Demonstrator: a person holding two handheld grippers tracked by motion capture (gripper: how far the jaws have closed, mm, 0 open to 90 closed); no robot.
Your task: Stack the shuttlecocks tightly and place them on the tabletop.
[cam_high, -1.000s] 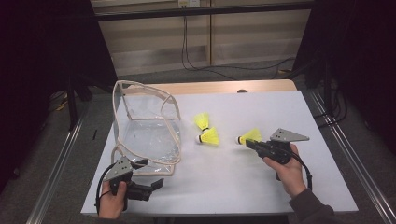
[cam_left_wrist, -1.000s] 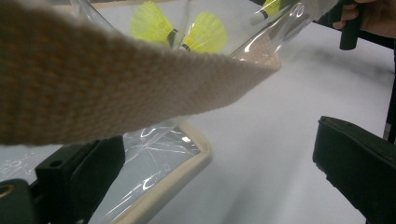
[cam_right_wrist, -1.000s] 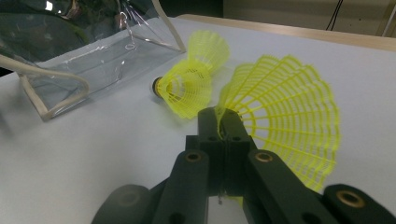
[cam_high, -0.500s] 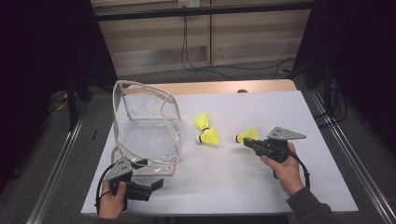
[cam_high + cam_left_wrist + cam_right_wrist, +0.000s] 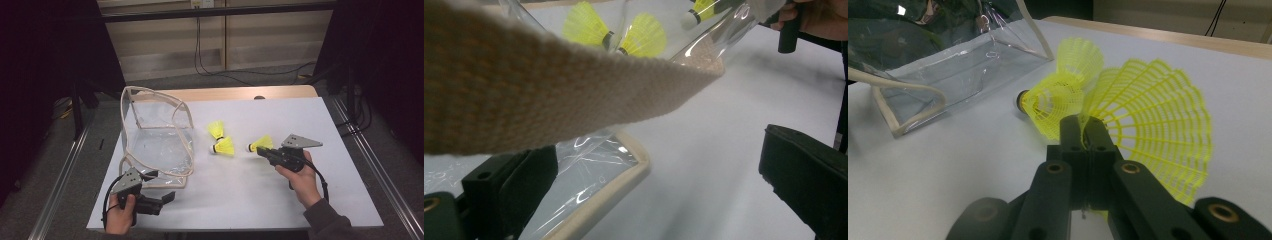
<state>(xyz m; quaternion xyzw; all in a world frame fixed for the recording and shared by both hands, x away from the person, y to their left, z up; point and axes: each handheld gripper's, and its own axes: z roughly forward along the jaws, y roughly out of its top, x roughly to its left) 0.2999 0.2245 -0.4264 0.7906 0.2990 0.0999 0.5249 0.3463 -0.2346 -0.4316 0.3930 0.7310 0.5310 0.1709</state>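
Shuttlecock [image 5: 261, 144], the yellow one, is pinched at the rim of its net skirt by the right gripper [image 5: 266, 151], whose jaws are squeezed tight on it. It sits just above the desk [image 5: 320, 125], nearer the right edge. Two more yellow shuttlecocks [image 5: 220, 137] lie close together near the middle of the desk. A clear bag [image 5: 157, 135] with cream straps stands by the left edge. The left gripper [image 5: 167, 197] waits near the front left corner with its jaws wide apart, one jaw by the bag's rim, holding nothing.
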